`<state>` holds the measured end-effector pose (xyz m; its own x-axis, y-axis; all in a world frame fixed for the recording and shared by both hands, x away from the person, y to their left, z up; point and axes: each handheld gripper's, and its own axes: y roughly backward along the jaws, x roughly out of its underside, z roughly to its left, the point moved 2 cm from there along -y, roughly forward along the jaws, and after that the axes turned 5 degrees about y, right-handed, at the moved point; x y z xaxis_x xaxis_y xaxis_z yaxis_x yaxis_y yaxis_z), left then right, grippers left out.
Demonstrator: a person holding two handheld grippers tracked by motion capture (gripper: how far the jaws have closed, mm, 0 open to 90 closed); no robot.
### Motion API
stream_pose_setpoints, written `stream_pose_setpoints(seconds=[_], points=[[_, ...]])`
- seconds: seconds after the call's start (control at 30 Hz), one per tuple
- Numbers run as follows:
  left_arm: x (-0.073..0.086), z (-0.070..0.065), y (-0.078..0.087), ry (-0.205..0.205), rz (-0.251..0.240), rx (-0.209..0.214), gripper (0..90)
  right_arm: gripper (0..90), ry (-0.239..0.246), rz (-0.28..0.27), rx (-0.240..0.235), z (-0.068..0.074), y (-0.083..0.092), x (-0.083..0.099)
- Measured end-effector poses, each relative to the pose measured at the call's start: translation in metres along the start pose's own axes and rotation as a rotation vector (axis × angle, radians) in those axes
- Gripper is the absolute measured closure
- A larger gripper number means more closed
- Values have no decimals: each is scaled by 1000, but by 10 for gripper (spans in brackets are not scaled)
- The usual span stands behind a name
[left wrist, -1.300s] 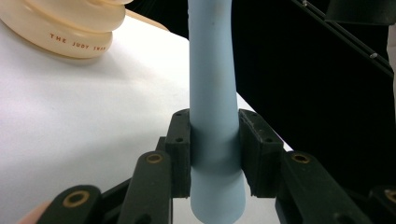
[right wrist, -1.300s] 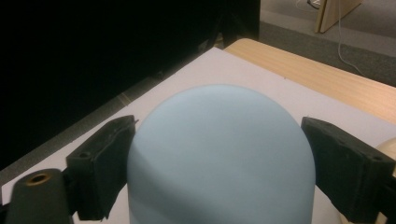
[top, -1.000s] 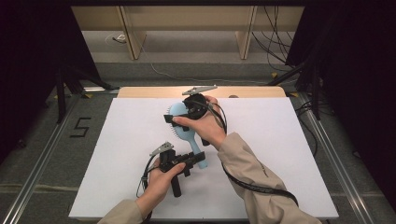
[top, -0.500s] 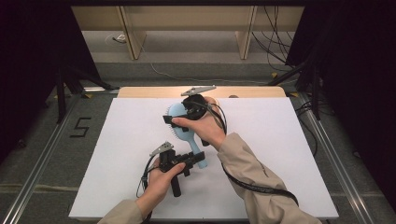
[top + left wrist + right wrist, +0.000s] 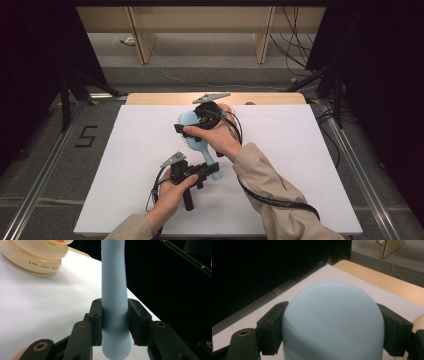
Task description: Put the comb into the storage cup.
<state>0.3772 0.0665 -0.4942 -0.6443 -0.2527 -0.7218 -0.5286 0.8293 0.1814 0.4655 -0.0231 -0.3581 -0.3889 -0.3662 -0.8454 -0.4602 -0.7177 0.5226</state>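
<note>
A light blue hairbrush (image 5: pixel 188 121) is held over the white table between both grippers. My left gripper (image 5: pixel 204 172) is shut on its handle (image 5: pixel 114 297) near the end, with both black pads (image 5: pixel 96 315) pressing the handle's sides. My right gripper (image 5: pixel 186 128) is shut on the brush's head, whose smooth rounded back (image 5: pixel 334 320) sits between the two pads (image 5: pixel 273 325). In the high view the bristles face left and the handle runs down toward the left hand.
A cream, ringed round object (image 5: pixel 37 257) with printed letters stands on the white board (image 5: pixel 300 165) behind the brush; its edge (image 5: pixel 419 323) also shows beside the right jaw. A wooden strip (image 5: pixel 270 98) borders the far edge. Dark floor and cables surround the table.
</note>
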Motion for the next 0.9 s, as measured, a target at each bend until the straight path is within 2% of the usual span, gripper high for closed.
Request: stream_pose_setpoints(seconds=[0.33,0.6,0.73,0.9], points=[[-1,0,1,-25,-2,1,659,208,5,-7,13,2,4,-2],[-4,2,2,-54,-6,-25,644,208,7,-27,26,3,8,-3],[-5,1,2,-64,-10,-39,610,208,12,-37,37,4,11,-4],[-5,1,2,-81,-5,-63,517,209,15,-43,45,5,15,-5]])
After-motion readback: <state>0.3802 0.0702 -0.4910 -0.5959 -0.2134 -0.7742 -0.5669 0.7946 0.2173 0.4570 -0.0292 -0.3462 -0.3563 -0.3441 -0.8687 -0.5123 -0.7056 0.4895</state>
